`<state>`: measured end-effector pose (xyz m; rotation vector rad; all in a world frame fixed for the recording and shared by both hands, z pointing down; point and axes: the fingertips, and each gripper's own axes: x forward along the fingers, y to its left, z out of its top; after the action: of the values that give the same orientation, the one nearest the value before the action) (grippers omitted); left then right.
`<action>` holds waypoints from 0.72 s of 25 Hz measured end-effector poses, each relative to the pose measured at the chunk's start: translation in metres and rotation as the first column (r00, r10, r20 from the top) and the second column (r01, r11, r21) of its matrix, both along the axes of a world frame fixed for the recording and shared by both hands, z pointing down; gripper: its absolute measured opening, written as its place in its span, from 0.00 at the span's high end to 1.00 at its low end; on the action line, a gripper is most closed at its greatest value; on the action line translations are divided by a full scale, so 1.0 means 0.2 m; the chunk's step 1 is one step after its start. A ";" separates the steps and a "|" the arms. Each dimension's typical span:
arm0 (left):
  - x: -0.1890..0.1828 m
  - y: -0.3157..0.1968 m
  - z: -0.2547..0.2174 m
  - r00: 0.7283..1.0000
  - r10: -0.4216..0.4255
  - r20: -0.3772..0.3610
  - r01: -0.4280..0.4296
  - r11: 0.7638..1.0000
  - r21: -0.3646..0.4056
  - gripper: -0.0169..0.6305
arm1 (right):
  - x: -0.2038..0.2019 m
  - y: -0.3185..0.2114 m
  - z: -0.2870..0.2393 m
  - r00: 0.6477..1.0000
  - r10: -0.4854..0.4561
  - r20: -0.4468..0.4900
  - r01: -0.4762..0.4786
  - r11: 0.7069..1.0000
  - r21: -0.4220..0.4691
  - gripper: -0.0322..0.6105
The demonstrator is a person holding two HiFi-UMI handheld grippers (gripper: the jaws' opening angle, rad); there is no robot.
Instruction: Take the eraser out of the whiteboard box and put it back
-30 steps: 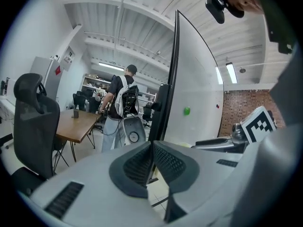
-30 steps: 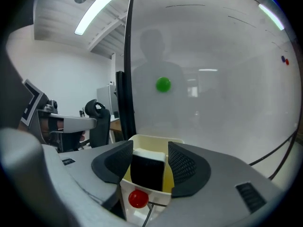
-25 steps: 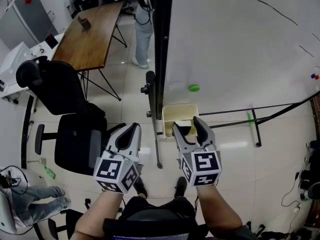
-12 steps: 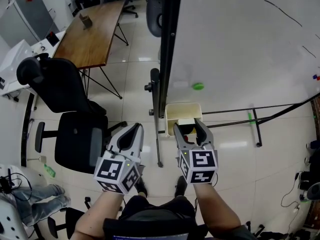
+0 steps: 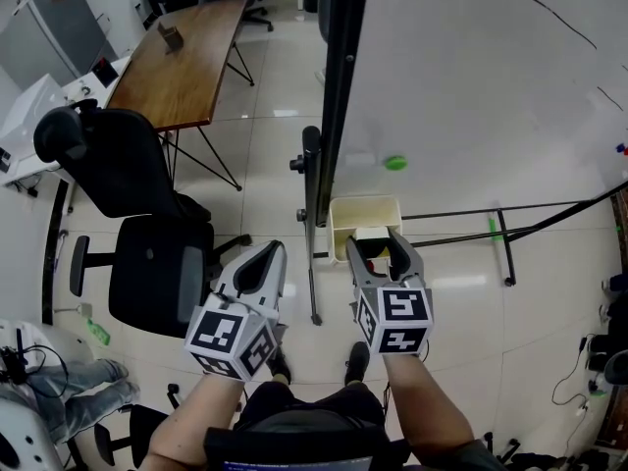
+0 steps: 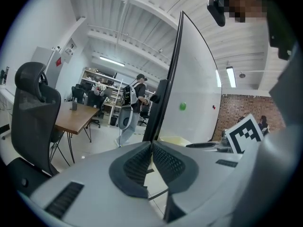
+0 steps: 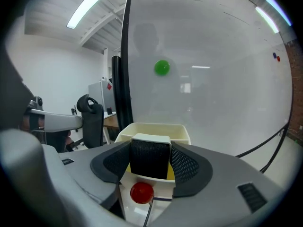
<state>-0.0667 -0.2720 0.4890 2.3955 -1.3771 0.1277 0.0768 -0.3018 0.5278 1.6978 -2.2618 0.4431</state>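
Currently: right gripper [image 7: 150, 149] clamped on eraser [image 7: 150, 162] at whiteboard box [image 7: 177, 129], its interior mostly screened by both; left gripper [image 6: 151, 148] closed, empty.

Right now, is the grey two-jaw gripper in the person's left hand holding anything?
No, the grey left gripper has its ribbed black pads closed together with nothing between them.

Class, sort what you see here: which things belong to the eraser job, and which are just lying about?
Belong to the job: eraser, clamped in the right gripper; cream box; whiteboard.

Lying about: green magnet; red round piece in the box; office chair; wooden table.
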 end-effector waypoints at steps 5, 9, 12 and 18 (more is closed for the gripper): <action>-0.04 0.01 -0.10 1.000 -0.008 -0.017 0.008 0.999 0.031 0.94 | -0.01 0.00 -0.15 1.000 -0.017 0.021 0.015 0.998 0.055 0.51; -0.07 0.04 -0.27 1.000 -0.012 -0.025 0.014 0.996 0.084 0.93 | -0.03 0.03 -0.37 0.999 -0.034 0.036 0.030 0.992 0.124 0.51; -0.10 0.08 -0.42 0.999 -0.025 -0.027 0.029 0.991 0.133 0.94 | -0.03 0.08 -0.55 0.997 -0.047 0.053 0.038 0.984 0.175 0.51; -0.14 0.18 -0.76 0.999 -0.027 -0.019 0.031 0.969 0.245 0.94 | -0.01 0.20 -0.94 0.993 -0.076 0.086 0.048 0.956 0.290 0.51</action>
<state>-0.0945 -0.2365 0.3361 2.5673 -1.4973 -0.0735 0.0738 -0.2616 0.3397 1.7640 -2.5452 0.1915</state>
